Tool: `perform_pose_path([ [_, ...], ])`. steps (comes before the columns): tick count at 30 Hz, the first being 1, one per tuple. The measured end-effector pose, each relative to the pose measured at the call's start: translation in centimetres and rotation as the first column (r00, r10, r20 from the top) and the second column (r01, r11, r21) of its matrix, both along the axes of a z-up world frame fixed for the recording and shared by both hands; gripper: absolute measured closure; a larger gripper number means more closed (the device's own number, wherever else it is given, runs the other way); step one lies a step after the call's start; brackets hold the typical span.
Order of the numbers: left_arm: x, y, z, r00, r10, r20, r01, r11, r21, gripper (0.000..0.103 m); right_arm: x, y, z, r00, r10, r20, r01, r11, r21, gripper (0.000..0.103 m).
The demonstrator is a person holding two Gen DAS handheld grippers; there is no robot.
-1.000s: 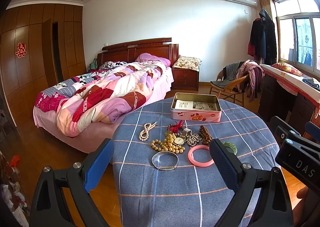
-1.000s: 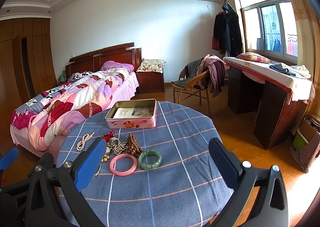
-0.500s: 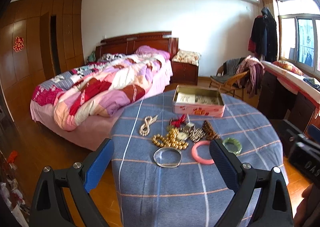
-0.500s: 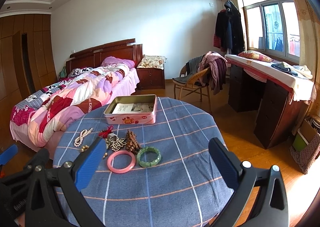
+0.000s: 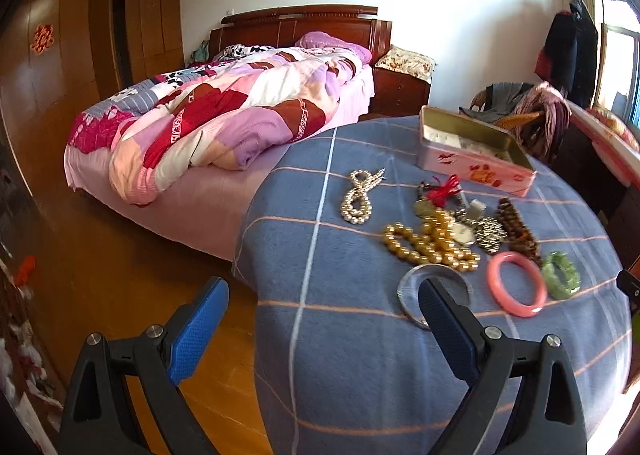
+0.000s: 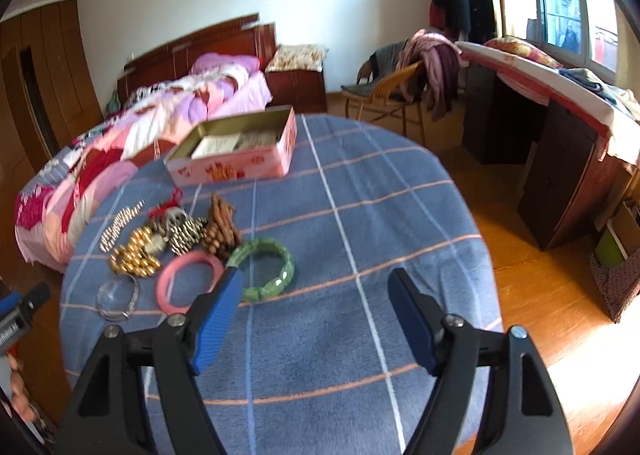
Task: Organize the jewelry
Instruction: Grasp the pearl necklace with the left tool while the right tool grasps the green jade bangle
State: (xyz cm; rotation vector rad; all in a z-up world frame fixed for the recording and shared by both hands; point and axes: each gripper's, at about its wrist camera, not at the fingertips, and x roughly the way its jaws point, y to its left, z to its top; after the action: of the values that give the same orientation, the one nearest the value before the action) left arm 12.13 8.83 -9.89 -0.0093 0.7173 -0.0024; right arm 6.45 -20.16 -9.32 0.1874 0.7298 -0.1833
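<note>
— On the blue cloth [image 6: 360, 335] every piece lies loose — pink bangle [image 6: 188, 281], green bangle [image 6: 266, 269], beads [image 5: 430, 245]. Nothing's in the tin [image 6: 236, 153].

— Right gripper [image 6: 316, 317] has just been narrowing, nothing between; left gripper [image 5: 322, 329] spread wide, empty.

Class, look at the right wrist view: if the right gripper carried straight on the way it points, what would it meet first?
Probably bare blue checked tablecloth: the right gripper, jaws open and just narrowing with nothing between them, aims just right of the green bangle. Depth is uncertain.
</note>
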Motion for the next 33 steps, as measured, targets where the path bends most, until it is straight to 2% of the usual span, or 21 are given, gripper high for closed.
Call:
perform_pose_path([
  [2, 1.2, 0.1, -0.4, 1.000, -0.006, -0.008, 0.006, 1.000, 0.020, 0.020, 0.7, -0.3, -0.4, 1.000, 0.018, -0.011, -0.018, 1.000, 0.012, 0.034],
  [7, 5.0, 0.5, -0.2, 0.999, -0.012, -0.032, 0.012, 1.000, 0.007, 0.021, 2.5, -1.4, -1.6, 0.998, 0.037, -0.049, -0.035, 0.999, 0.035, 0.034],
  [9, 6.6, 0.3, 0.2, 1.000, -0.011, -0.021, 0.011, 1.000, 0.023, 0.025, 3.2, -1.9, -2.2, 0.996, 0.046, -0.074, -0.042, 0.998, 0.052, 0.038],
  [11, 8.0, 0.1, 0.4, 1.000, -0.016, -0.026, 0.017, 1.000, 0.022, 0.026, 4.1, -2.2, -2.6, 0.993, 0.067, -0.094, -0.059, 0.995, 0.081, 0.047],
  [16, 10.8, -0.8, 0.1, 0.998, -0.040, -0.052, 0.041, 0.999, 0.030, 0.025, 6.2, -1.3, -2.8, 0.984, 0.114, -0.135, -0.109, 0.993, 0.047, 0.049],
  [19, 12.1, -1.4, -0.6, 0.995, -0.046, -0.084, 0.049, 0.998, 0.033, 0.025, 7.4, -0.8, -3.8, 0.972, 0.140, -0.191, -0.134, 0.990, 0.047, 0.062],
  [22, 13.1, -1.6, -1.1, 0.994, -0.045, -0.104, 0.050, 0.998, 0.040, 0.025, 8.0, -0.5, -4.0, 0.968, 0.145, -0.205, -0.144, 0.989, 0.020, 0.068],
  [23, 13.4, -1.7, -1.2, 0.993, -0.046, -0.107, 0.051, 0.998, 0.048, 0.025, 8.2, -0.3, -3.9, 0.967, 0.147, -0.210, -0.150, 0.989, 0.002, 0.078],
  [25, 14.3, -1.8, -1.5, 0.992, -0.048, -0.117, 0.054, 0.997, 0.052, 0.025, 8.9, -0.3, -3.9, 0.961, 0.162, -0.223, -0.167, 0.986, -0.004, 0.090],
  [30, 16.5, -2.3, -2.5, 0.985, -0.065, -0.161, 0.073, 0.996, 0.046, 0.027, 10.2, -1.7, -3.5, 0.964, 0.147, -0.220, -0.142, 0.989, 0.037, 0.092],
  [33, 17.5, -2.8, -3.2, 0.976, -0.085, -0.200, 0.097, 0.994, 0.053, 0.049, 10.8, -2.7, -2.6, 0.972, 0.136, -0.192, -0.124, 0.990, 0.070, 0.092],
])
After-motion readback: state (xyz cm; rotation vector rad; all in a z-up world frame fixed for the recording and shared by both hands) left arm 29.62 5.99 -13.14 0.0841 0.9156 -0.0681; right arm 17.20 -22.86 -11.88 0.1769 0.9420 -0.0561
